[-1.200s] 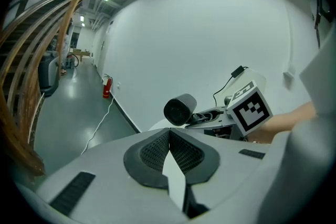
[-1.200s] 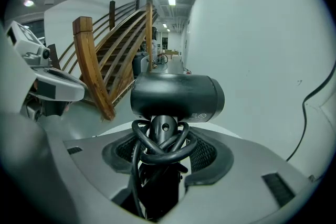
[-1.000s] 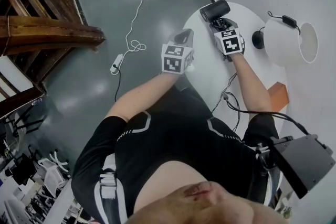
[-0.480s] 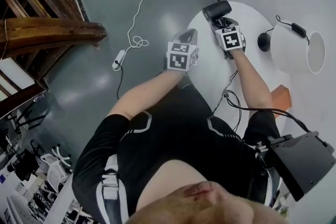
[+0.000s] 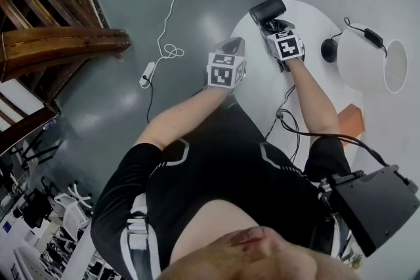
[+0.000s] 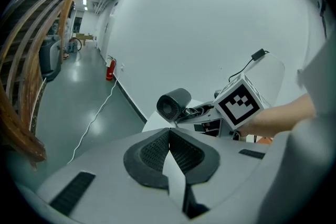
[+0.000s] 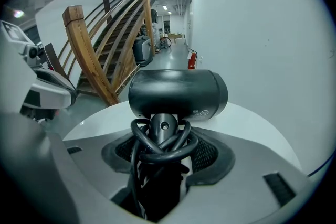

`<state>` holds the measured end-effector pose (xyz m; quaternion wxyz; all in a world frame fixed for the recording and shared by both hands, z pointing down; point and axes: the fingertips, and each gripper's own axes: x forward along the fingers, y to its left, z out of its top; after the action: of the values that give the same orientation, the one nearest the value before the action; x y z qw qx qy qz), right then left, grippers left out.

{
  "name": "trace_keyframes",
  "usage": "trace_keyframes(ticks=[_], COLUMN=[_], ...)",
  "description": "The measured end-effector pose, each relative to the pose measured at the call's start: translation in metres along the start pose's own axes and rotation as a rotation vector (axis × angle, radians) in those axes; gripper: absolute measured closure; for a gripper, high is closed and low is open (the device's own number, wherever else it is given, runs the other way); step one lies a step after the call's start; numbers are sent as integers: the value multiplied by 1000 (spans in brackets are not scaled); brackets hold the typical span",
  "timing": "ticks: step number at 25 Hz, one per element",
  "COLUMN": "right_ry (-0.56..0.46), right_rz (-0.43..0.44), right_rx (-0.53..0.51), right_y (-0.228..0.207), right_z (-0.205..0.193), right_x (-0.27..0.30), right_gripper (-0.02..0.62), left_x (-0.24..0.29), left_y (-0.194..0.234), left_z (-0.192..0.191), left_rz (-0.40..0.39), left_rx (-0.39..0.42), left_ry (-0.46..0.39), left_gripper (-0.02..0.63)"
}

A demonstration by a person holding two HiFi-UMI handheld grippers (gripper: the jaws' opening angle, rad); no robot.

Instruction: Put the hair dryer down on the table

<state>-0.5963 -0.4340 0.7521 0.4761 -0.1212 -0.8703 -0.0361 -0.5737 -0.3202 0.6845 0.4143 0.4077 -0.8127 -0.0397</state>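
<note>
The black hair dryer has its cord wound round the handle, and my right gripper is shut on that handle. In the right gripper view the barrel lies crosswise just beyond the jaws, and the cord loops fill the gap between them. The dryer sits over the far left part of the round white table; I cannot tell whether it touches. My left gripper is shut with nothing in it, at the table's left edge. From the left gripper view the dryer shows ahead.
A white lamp shade with a black base stands on the table's right side. A black cable trails across the table toward me. An orange object lies near the right edge. A white cord runs on the floor beside wooden stairs.
The view shifts a little. Both grippers stay in about the same places and the dryer stays in the right gripper.
</note>
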Motion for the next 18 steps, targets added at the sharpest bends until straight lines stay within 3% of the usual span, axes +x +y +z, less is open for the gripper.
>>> trace_keyframes(ticks=[18], right_ry=[3], right_rz=[-1], right_rx=[53], right_y=[-3], right_z=[-6], right_x=[4], right_gripper=[297], left_x=[-7], left_y=[1], left_z=[9], left_rz=[-8], left_rx=[40], left_ry=[-8], left_gripper=[574])
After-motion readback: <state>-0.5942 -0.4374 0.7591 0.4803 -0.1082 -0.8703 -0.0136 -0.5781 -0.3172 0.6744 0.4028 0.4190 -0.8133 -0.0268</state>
